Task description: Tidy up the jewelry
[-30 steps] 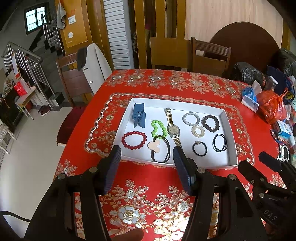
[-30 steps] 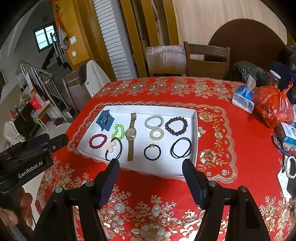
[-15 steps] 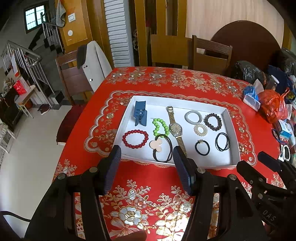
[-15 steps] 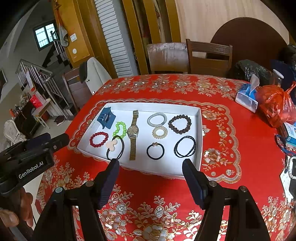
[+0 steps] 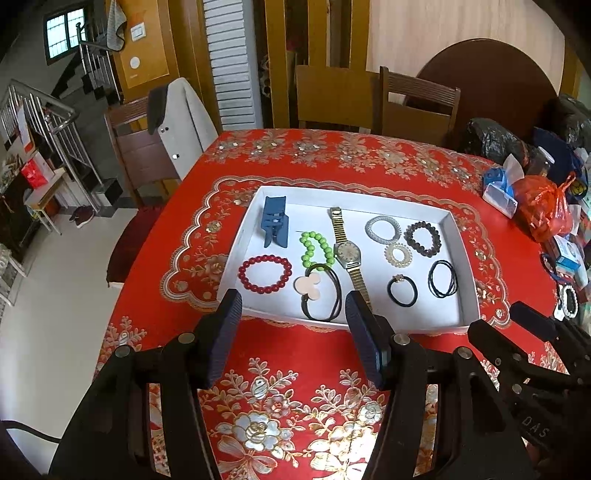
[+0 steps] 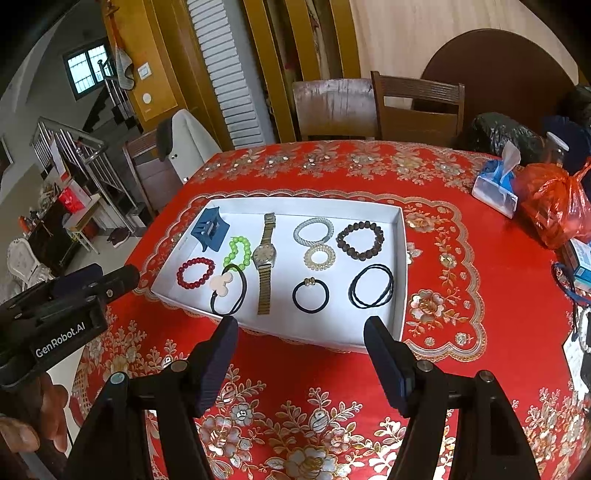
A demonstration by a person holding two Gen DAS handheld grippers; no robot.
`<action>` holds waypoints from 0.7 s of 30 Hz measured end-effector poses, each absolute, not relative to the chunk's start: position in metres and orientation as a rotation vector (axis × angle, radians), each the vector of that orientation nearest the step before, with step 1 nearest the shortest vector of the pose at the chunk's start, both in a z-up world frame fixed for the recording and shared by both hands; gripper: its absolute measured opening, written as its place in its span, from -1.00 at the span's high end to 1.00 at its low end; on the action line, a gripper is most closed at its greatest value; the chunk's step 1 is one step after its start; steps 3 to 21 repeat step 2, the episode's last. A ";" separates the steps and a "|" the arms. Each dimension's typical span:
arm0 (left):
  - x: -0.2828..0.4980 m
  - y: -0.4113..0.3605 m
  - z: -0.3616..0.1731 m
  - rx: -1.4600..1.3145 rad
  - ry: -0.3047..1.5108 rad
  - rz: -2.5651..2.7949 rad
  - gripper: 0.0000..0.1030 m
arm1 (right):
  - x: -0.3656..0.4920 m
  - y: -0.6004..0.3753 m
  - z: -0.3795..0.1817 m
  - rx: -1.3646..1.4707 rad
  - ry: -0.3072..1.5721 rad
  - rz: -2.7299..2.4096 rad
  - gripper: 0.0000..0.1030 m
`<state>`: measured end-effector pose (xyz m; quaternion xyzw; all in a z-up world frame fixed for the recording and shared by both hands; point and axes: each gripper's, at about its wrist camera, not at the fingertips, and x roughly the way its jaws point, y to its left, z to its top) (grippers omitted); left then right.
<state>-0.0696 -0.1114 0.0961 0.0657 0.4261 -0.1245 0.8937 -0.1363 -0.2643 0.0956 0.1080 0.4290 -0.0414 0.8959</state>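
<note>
From the left view, my left tongs [image 5: 293, 314] are wide and empty — the white tray [image 5: 466, 258] of jewelry sits just ahead on the counter [image 5: 480, 184]. From the right view, my right tongs [image 6: 301, 339] are wide and empty too — the gold watch [image 6: 264, 256] points away from me, nearer my left hand.

Daylight is coming through a barred window [image 5: 61, 35] at the upper left of the frame, above a staircase with a steel railing [image 5: 40, 118]. Wooden chairs [image 5: 419, 105] are standing at the far edge of a table under a red floral tablecloth [image 5: 332, 155], and a pale floor [image 5: 48, 295] is spreading down the left.
</note>
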 end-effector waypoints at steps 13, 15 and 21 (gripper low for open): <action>-0.068 -0.112 0.092 0.138 0.892 -0.265 -0.13 | -0.137 -0.268 0.094 0.231 0.886 -0.085 -0.32; -0.068 -0.112 0.092 0.138 0.892 -0.265 -0.13 | -0.137 -0.268 0.094 0.231 0.886 -0.085 -0.32; -0.068 -0.112 0.092 0.138 0.892 -0.265 -0.13 | -0.137 -0.268 0.094 0.231 0.886 -0.085 -0.32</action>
